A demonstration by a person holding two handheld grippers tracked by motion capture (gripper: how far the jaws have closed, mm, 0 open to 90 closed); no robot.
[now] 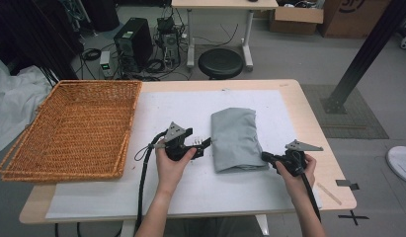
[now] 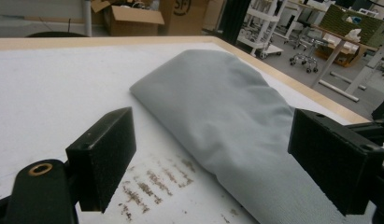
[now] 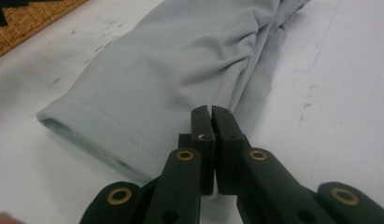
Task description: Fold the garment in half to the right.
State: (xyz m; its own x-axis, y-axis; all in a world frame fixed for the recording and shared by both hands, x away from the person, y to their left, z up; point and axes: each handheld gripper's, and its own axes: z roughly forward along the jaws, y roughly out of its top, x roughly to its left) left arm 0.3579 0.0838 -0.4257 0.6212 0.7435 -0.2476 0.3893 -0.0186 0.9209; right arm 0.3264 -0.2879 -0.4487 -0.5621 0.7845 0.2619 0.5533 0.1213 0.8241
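While flanking the folded cloth [image 1: 237, 138], both hands low, level.

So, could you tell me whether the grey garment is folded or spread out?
Folded: the grey garment lies as a compact bundle, its stitched hem stacked at the near end.

Closed right gripper [image 3: 211, 114] at grey cloth [image 3: 180, 60]

**Materials and finishes on the table**

Folded grey garment [image 1: 237, 139]: soft knit cloth, matt, with a stitched hem. Wicker basket [image 1: 72, 129], at 9 o'clock from it: woven cane, rough and dull golden. White table cover [image 1: 156, 106]: matt, paper-like, scuffed with brown specks. Table [image 1: 311, 126] edge: pale wood-look laminate, smooth. Left gripper [image 2: 213, 158] pads: black foam, fine-grained. Right gripper [image 3: 211, 116] arms: black plastic, faint sheen, brass-coloured eyelets.
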